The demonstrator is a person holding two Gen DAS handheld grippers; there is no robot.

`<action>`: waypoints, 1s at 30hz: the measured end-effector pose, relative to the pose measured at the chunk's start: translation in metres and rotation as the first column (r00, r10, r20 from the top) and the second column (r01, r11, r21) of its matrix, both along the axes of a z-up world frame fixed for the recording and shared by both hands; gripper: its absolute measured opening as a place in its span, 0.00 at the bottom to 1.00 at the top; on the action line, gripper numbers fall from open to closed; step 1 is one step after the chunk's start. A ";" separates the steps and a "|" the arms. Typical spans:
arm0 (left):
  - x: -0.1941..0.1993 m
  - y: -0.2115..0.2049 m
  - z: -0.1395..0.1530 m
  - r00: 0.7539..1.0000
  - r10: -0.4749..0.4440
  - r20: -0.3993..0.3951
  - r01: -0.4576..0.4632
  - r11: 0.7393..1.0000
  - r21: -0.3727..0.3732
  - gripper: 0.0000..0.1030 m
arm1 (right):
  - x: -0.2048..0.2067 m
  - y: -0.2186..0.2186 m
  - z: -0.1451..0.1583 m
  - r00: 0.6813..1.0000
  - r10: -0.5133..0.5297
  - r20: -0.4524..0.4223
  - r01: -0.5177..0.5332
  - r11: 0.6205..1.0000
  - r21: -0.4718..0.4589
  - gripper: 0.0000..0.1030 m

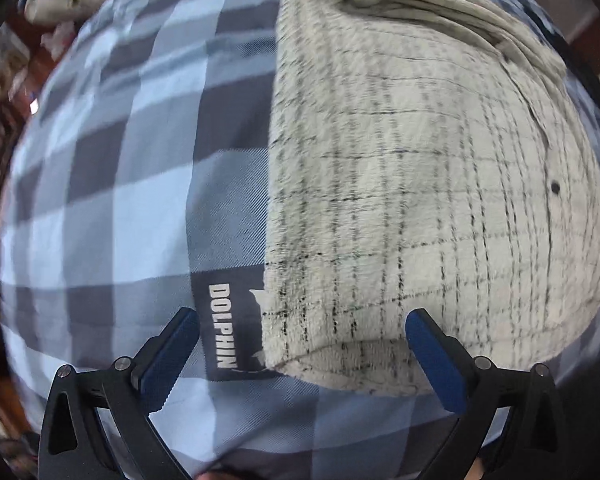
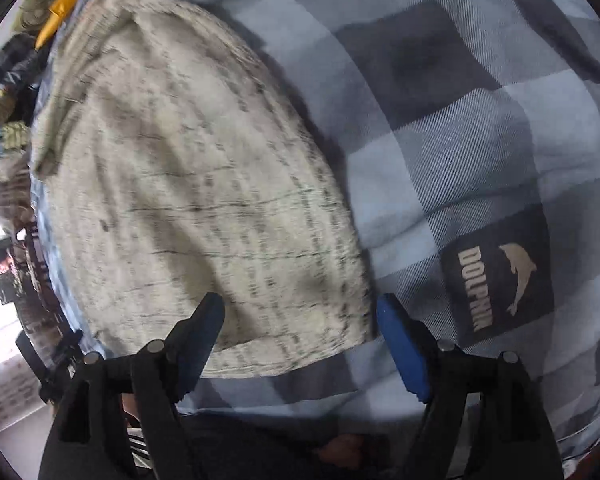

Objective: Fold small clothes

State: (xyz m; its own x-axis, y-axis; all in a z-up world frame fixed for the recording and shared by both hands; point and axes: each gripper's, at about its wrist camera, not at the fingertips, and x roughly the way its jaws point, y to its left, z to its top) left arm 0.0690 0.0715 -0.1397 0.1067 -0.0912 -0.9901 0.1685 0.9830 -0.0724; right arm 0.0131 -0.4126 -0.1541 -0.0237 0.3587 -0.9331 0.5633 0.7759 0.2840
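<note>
The cream checked garment (image 1: 420, 184) lies spread flat on a blue and grey checked bedcover (image 1: 120, 160), probably laid out so that its edges can be taken and folded over. The left gripper (image 1: 302, 334) hovers over the near left corner of the garment with its fingers wide apart, holding nothing. The right gripper (image 2: 300, 320) hovers over the near right corner (image 2: 352, 320), fingers also wide apart and empty, so I judge both are lined up to pinch the near hem. A printed DOLPHIN label (image 2: 496, 284) on the bedcover sits just beside the garment. A pile of other clothes (image 2: 8, 120) lies beyond the far edge, well apart, and nothing blocks the way.
</note>
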 end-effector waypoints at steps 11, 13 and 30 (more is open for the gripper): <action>0.001 -0.003 -0.044 0.994 0.023 -0.109 -0.023 1.000 -0.004 0.50 | 0.005 0.007 -0.039 0.994 0.101 -0.033 -0.100 0.995 0.024 0.74; -0.002 -0.006 -0.041 0.994 0.005 -0.107 -0.006 1.000 -0.008 0.25 | 0.008 0.015 -0.036 0.991 0.135 -0.015 -0.135 0.991 0.010 0.74; -0.033 0.002 0.035 1.000 0.009 0.020 -0.007 0.996 -0.093 0.06 | 0.005 0.030 -0.018 0.985 0.114 0.130 -0.126 0.988 0.087 0.04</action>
State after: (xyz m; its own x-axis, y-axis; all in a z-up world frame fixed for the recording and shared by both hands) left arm 0.0365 0.0730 -0.1046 0.1281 -0.1818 -0.9750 0.1632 0.9735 -0.1601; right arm 0.0183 -0.3829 -0.1719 0.0421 0.4469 -0.8936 0.4231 0.8023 0.4211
